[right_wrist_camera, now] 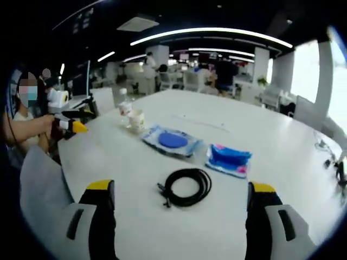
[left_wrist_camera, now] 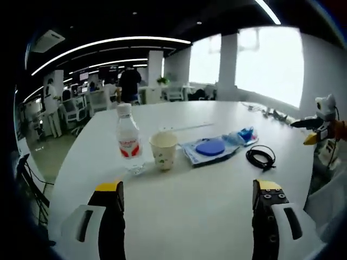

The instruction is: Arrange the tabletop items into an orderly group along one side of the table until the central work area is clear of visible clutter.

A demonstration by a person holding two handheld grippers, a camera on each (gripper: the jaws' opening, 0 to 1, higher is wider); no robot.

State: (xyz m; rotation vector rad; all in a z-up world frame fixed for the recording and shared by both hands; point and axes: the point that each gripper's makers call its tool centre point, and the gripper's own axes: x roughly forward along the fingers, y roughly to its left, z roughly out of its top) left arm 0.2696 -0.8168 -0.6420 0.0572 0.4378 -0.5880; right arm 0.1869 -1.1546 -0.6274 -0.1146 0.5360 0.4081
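Both the left hand-held gripper (left_wrist_camera: 187, 203) and the right hand-held gripper (right_wrist_camera: 180, 203) hang wide open and empty over the white counter (left_wrist_camera: 184, 222). Taking the paper cup (left_wrist_camera: 163, 150) as landmark, a water bottle (left_wrist_camera: 129, 138) stands just beside it. On its other side lie a blue disc in clear wrap (left_wrist_camera: 210, 148), then a blue packet (right_wrist_camera: 230, 158), with a coiled black cable (right_wrist_camera: 187, 186) nearest the right hand-held gripper.

Open left tool (left_wrist_camera: 190, 197) faces bottle (left_wrist_camera: 129, 138), cup (left_wrist_camera: 163, 150).

Daylight blows out the windows (left_wrist_camera: 268, 62) at upper right of the left gripper view. Curved ceiling light strips (right_wrist_camera: 211, 35) glow overhead. The white table (left_wrist_camera: 217, 200) shows soft shadows; edges bend and blur.
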